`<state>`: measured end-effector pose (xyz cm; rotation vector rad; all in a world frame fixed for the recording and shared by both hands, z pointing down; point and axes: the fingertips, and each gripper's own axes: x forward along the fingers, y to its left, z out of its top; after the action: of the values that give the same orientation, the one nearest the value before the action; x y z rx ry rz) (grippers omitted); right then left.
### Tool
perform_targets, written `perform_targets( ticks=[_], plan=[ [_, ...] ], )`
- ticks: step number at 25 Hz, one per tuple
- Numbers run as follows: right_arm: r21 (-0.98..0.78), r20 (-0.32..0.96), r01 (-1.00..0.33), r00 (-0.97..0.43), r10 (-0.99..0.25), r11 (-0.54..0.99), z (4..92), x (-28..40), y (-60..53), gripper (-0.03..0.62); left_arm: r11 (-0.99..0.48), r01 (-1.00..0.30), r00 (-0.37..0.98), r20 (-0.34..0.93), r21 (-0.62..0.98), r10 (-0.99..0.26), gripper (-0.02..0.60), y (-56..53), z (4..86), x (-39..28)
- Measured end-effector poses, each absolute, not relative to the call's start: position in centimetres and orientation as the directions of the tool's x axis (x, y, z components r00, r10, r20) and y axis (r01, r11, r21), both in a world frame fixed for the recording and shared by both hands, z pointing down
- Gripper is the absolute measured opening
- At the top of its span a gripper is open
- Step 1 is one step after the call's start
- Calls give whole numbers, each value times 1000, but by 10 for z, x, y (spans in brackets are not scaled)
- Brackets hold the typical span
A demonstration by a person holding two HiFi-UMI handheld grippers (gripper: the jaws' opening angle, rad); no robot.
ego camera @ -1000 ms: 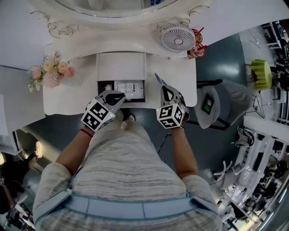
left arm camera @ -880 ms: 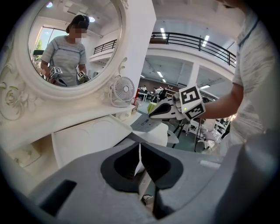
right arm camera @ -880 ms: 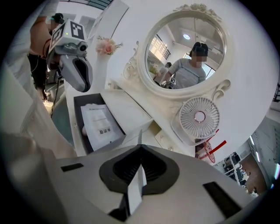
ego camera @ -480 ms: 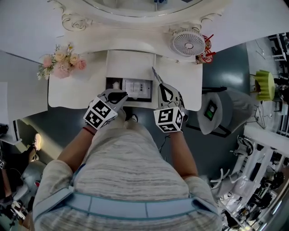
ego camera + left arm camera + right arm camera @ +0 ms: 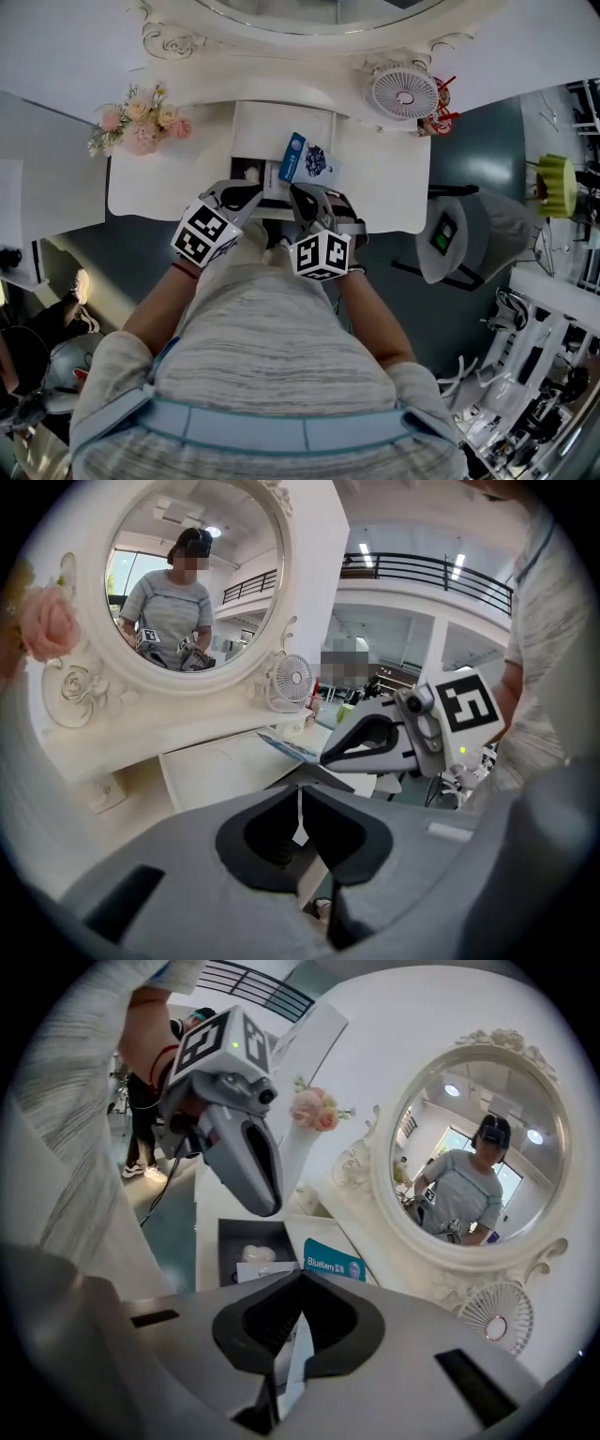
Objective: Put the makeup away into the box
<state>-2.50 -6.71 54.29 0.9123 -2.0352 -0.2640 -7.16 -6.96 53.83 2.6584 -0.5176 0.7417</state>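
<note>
Head view: I look steeply down past my grey striped top at a white dressing table (image 5: 394, 187). On it lies a shallow box with a dark inside (image 5: 238, 167), its white lid laid open on the far side. Both my forearms reach forward, wrists bent down toward the box. My left gripper (image 5: 246, 197) hovers at the box's near left edge, jaws together and empty. My right gripper (image 5: 295, 190) is at the near right edge of the box, clamped on a flat blue-and-white sachet (image 5: 305, 161). The sachet is above the box's right half, face up. Its long axis runs away from me toward the lid, leaning slightly right.

Left gripper view: my left gripper's (image 5: 300, 789) jaws meet with nothing between them. Beyond the tips, the right gripper (image 5: 328, 757) comes in from the right with the sachet (image 5: 286, 747) nearly edge-on above the box lid.

Right gripper view: my right gripper's (image 5: 300, 1279) jaws are pressed flat on the sachet (image 5: 333, 1262). Its teal band sticks out past the tips, beside the box (image 5: 230, 1241). The left gripper (image 5: 267, 1206) hangs point-down above the box's near side.
</note>
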Motion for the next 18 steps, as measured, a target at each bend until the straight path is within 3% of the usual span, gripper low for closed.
perform_targets(
  ticks=[11, 18],
  plan=[
    [414, 696, -328, -487, -528, 849, 585, -69, -22, 8, -860, -459, 784, 556, 221, -276, 18, -74, 545, -83],
    [449, 721, -256, -463, -516, 856, 598, -49, -20, 8, -861, -457, 782, 561, 221, -271, 18, -74, 545, -81]
  ],
)
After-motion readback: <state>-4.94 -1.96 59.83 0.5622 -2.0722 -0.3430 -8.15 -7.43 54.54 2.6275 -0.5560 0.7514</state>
